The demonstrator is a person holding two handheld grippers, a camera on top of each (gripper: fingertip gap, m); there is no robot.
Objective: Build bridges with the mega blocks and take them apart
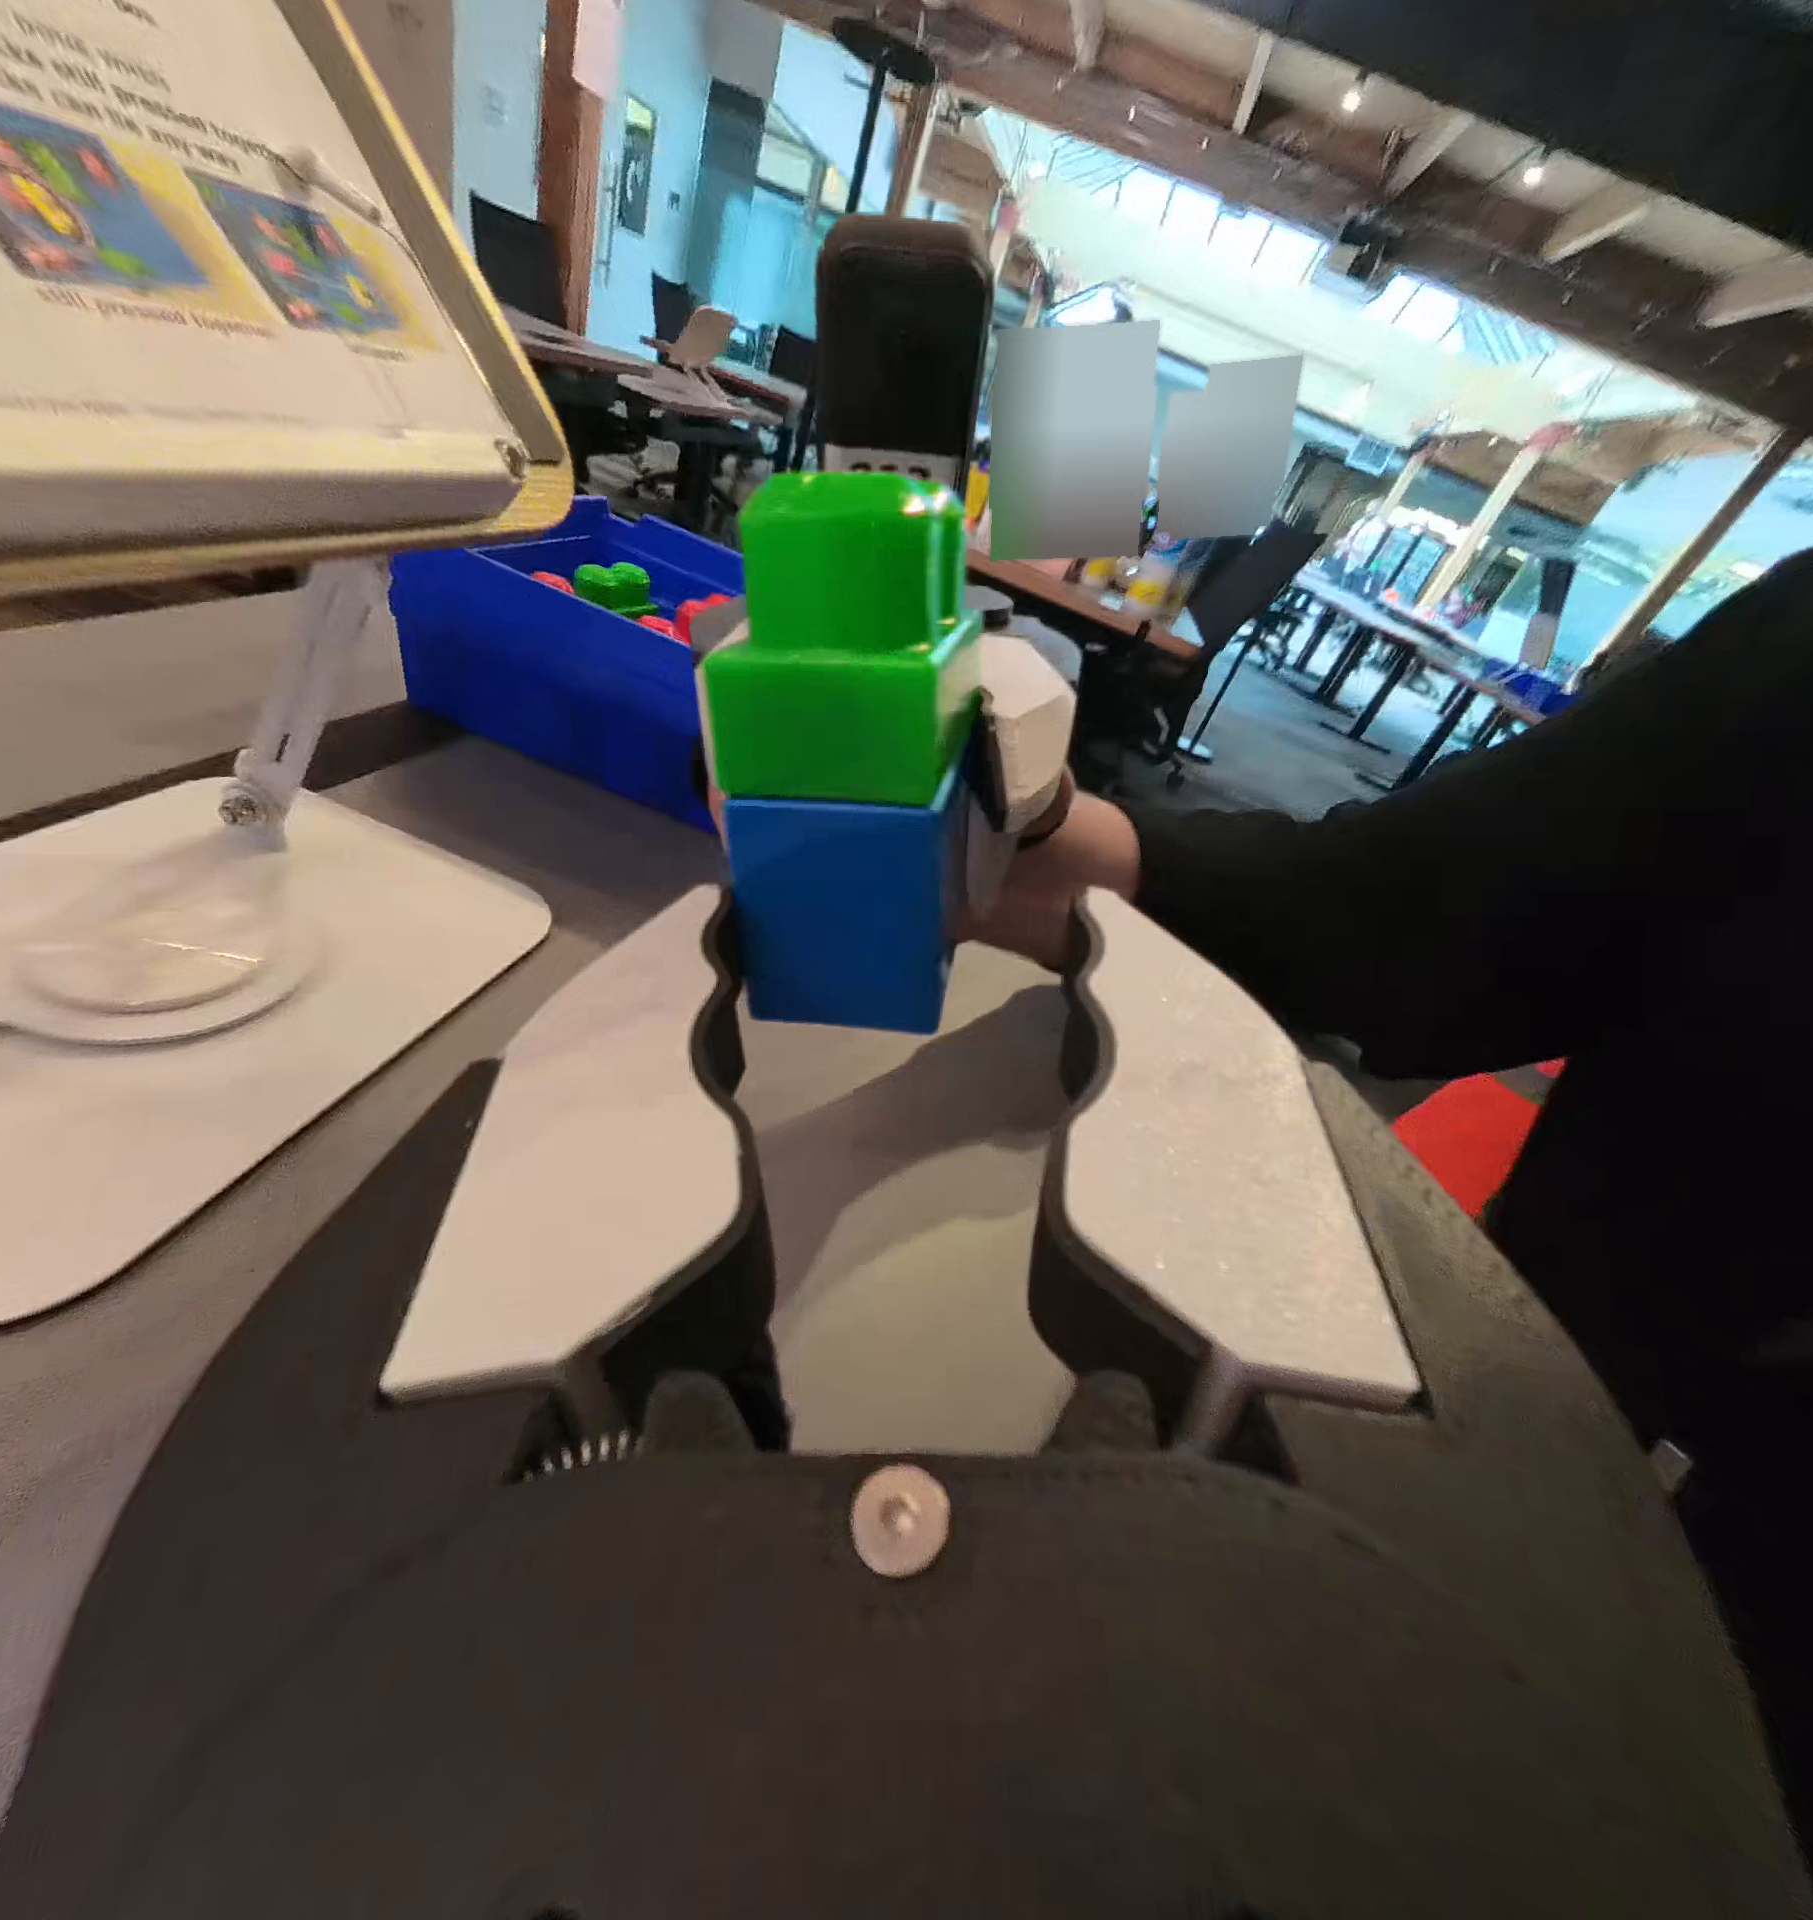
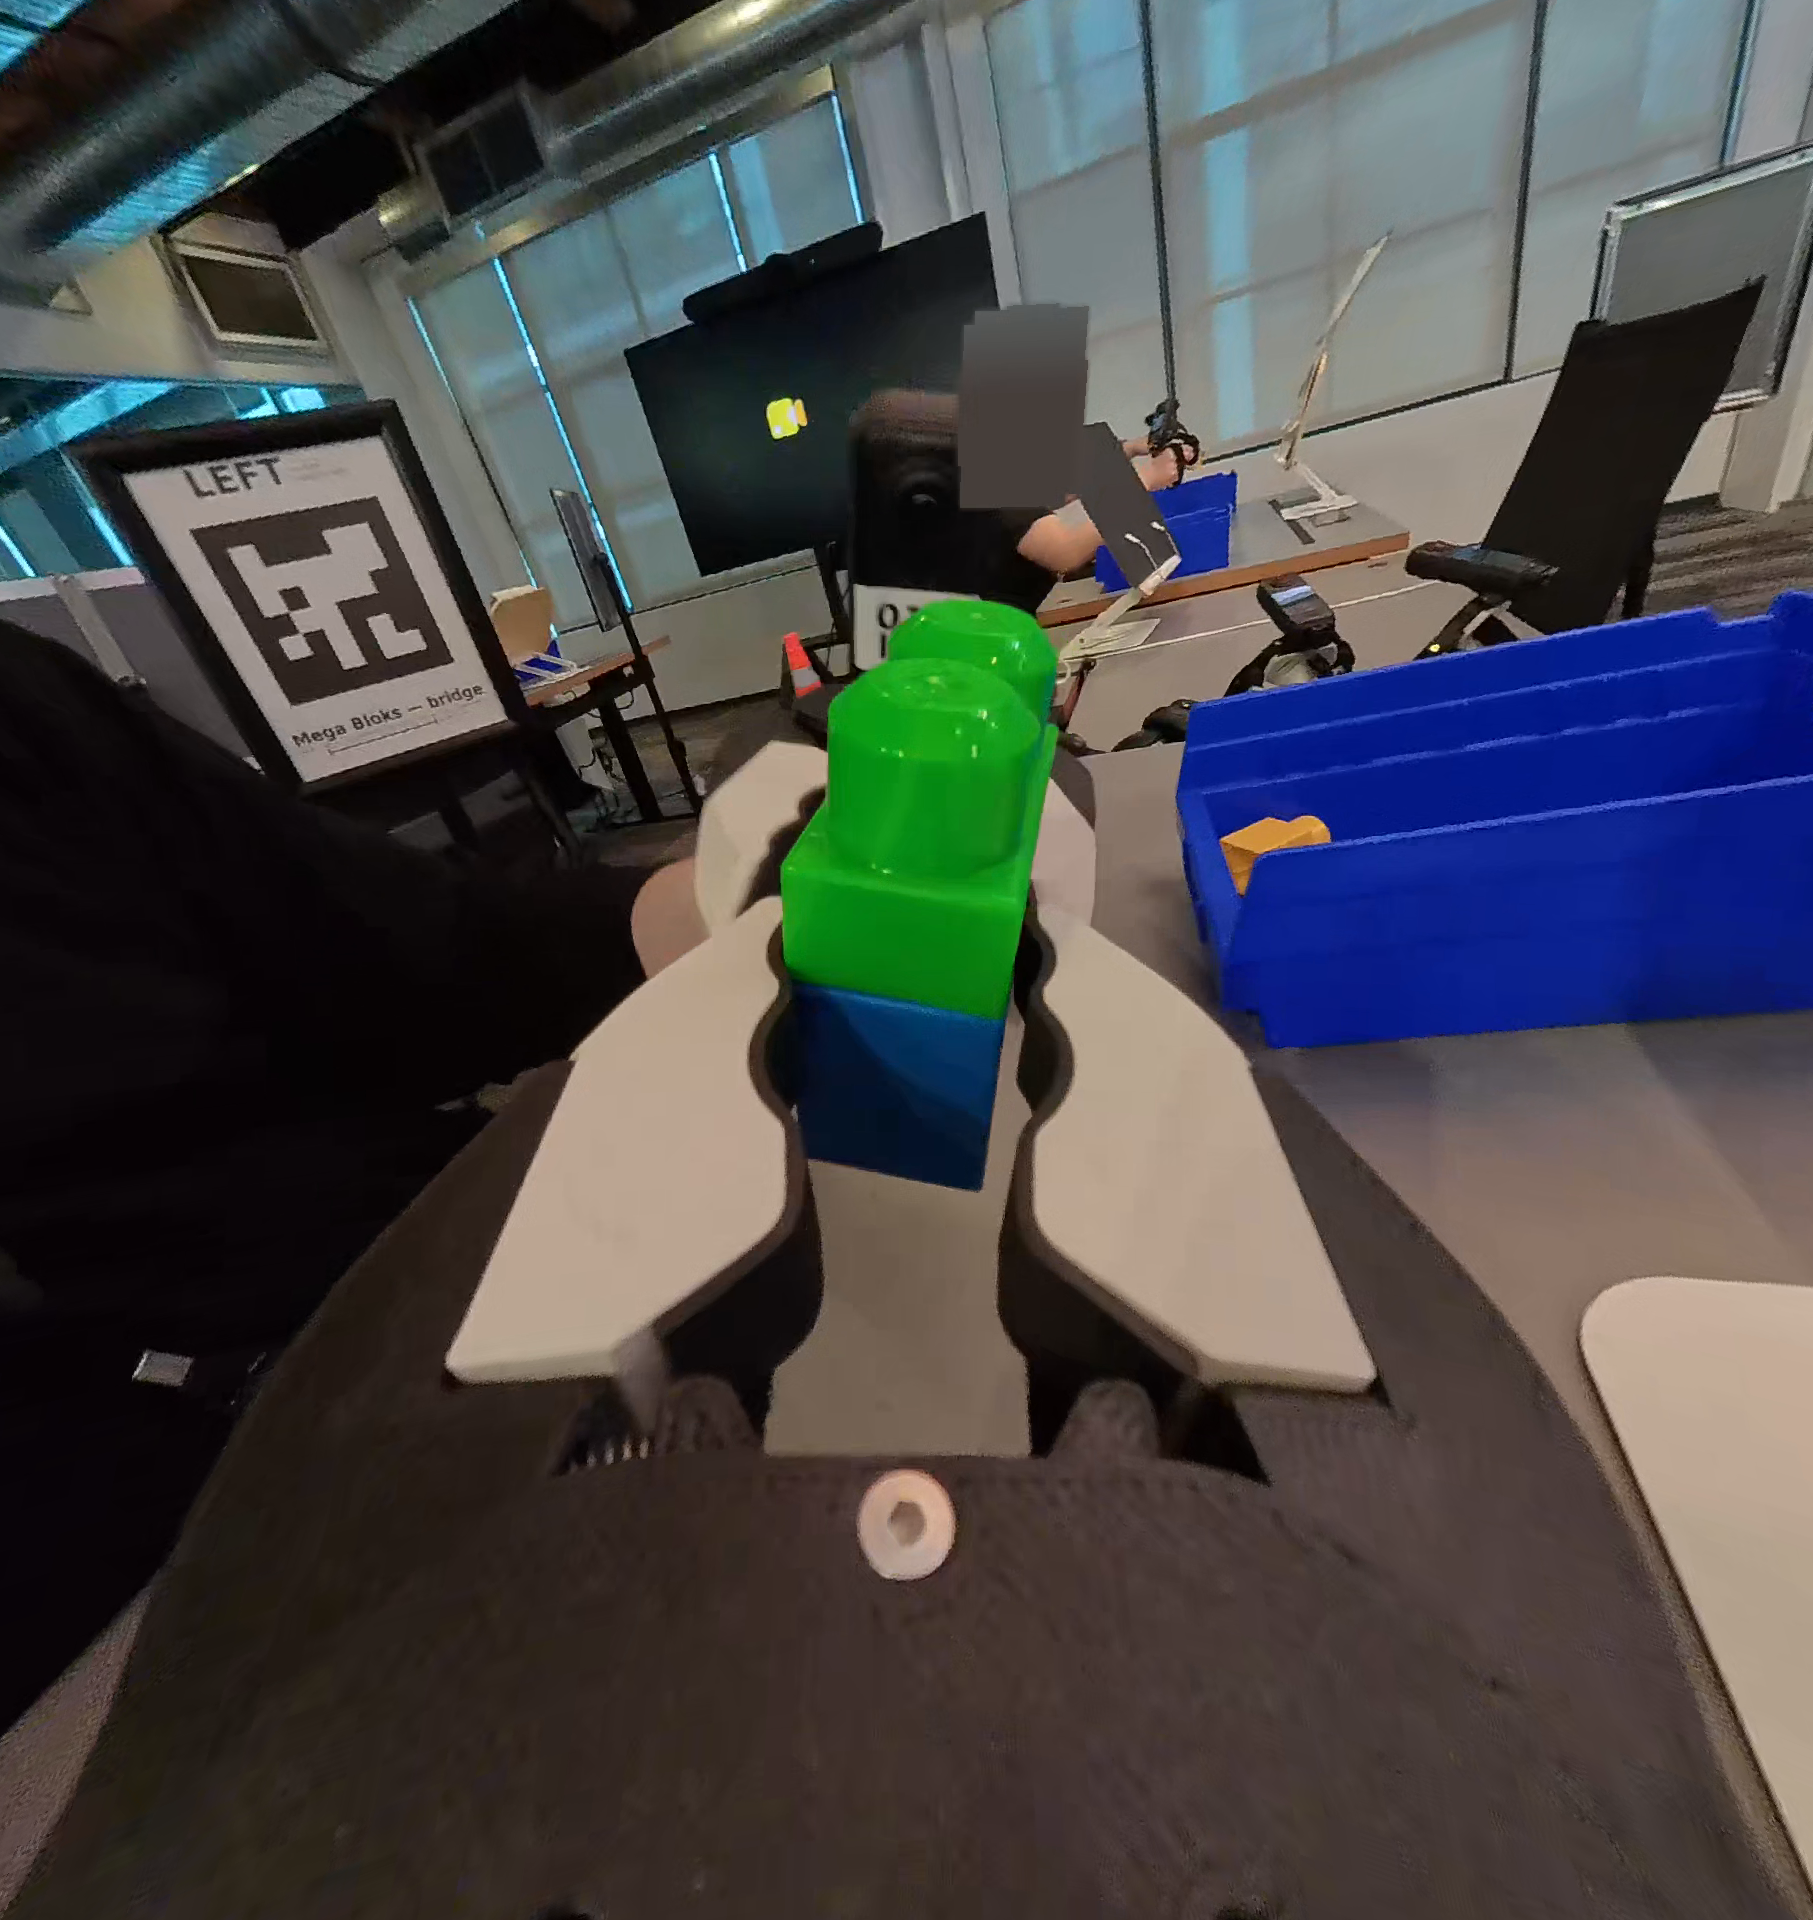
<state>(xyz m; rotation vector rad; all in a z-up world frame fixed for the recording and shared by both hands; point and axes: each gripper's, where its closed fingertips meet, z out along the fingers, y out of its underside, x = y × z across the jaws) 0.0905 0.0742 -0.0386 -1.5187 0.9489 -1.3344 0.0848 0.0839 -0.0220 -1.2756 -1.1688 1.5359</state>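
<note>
Stack of green block (image 2: 907, 914) on blue block (image 2: 897, 1086) sat between the jaws of the right gripper (image 2: 904, 1039), at their tips. These jaws were closed part-way, both pads pressed on the blue block's sides; stack held off the desk (image 2: 1453, 1164).

Left gripper (image 1: 897, 971) faced it from the opposite side. Its jaws stood wide; the blue block's (image 1: 845, 914) left face lay against the left pad, clear gap at the right pad — no grip.

Stack's long axis ran along the right jaws, studs up. Right gripper nearer.

Far end of the blue block hidden; left view motion-blurred.
</note>
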